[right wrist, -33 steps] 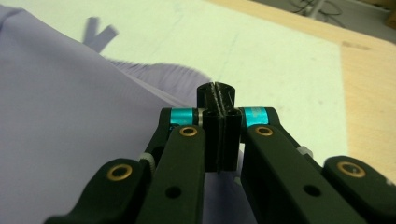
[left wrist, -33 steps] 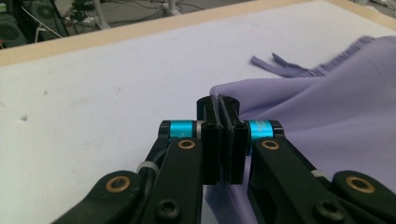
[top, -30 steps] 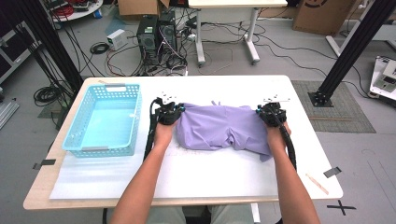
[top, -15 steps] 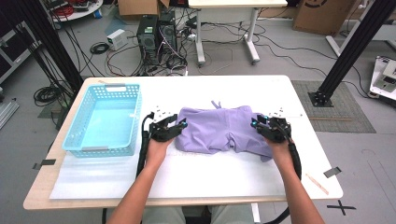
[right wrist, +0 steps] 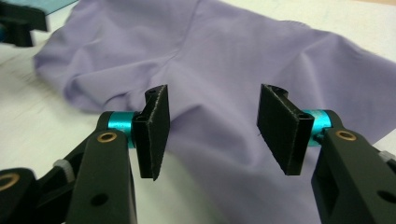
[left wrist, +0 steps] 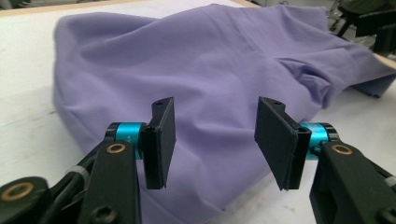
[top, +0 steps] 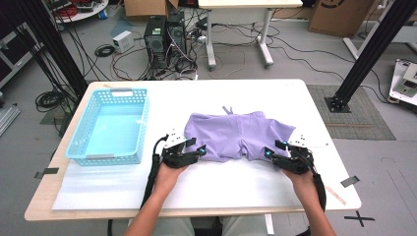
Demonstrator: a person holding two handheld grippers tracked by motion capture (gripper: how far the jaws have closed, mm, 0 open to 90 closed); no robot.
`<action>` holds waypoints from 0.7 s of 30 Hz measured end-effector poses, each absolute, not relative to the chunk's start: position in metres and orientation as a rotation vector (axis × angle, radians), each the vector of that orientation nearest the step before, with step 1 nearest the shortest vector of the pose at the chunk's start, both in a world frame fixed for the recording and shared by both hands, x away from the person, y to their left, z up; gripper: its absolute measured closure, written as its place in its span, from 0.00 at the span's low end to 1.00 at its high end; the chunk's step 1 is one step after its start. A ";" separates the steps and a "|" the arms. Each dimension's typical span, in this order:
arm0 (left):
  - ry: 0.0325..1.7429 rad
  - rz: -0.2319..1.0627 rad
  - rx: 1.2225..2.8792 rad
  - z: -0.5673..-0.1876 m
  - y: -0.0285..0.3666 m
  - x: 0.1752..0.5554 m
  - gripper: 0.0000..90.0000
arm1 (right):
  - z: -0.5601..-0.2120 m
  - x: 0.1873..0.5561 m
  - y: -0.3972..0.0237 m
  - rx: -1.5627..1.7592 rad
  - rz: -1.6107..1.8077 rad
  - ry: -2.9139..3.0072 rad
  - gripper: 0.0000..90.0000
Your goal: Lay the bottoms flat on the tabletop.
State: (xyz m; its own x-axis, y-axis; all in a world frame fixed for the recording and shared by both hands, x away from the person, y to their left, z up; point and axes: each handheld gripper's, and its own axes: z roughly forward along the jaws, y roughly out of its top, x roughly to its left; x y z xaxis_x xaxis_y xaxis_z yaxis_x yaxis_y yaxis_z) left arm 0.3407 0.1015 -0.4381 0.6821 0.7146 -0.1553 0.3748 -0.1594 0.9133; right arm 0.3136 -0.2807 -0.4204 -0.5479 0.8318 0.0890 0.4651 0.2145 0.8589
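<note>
Now your 2 claws sit at the near corners of the purple shorts (top: 236, 136), which lie spread flat in the middle of the frame on the white desk (top: 305, 98). Your left claw (top: 195, 149) has just been opening; its jaws stand apart with cloth past them, nothing pinched. Your right claw (top: 271, 151) has been opening too, and it pinches nothing. The blue basket (top: 78, 147) rests at the left of the frame, well apart from the shorts.

left tongs (top: 193, 149): just opened, empty | right tongs (top: 273, 152): just opened, empty
</note>
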 end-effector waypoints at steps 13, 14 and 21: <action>0.825 0.291 1.937 -0.448 0.069 0.355 0.52 | -0.447 0.326 -0.250 1.152 1.045 2.328 0.54; 0.828 0.291 1.953 -0.448 0.067 0.357 0.52 | -0.448 0.331 -0.248 1.157 1.022 2.337 0.57; 0.818 0.330 2.107 -0.450 0.049 0.362 0.82 | -0.447 0.354 -0.243 1.147 0.961 2.358 0.93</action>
